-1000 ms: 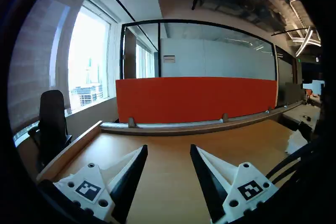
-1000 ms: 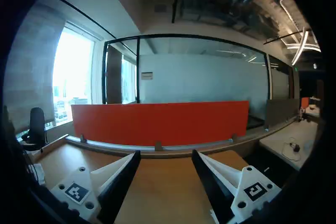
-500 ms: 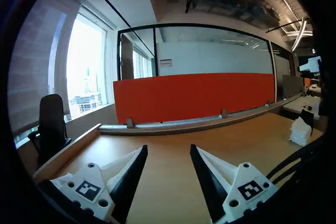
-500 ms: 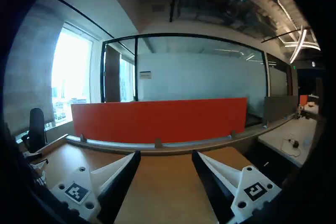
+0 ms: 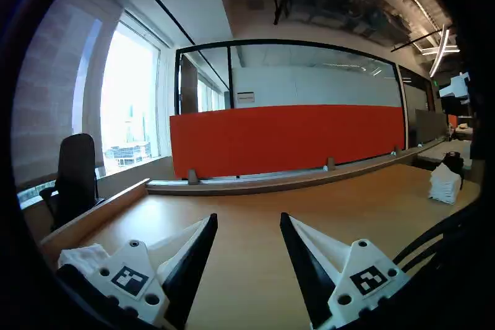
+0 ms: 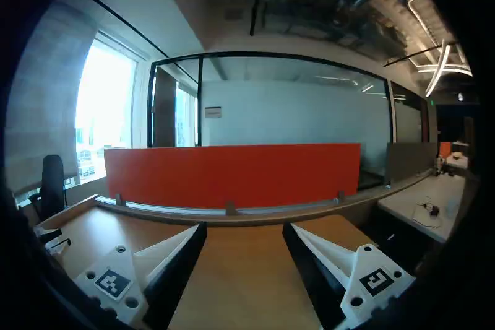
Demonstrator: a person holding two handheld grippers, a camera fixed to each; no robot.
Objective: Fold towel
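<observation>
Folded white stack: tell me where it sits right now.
In the left gripper view, the folded white stack sits on the wooden desk at the far right, past the right end of the orange divider and apart from the open left gripper.

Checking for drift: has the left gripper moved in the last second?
Yes. The orange divider sits slightly higher in its view, so the left gripper has tipped down or drawn back.
</observation>
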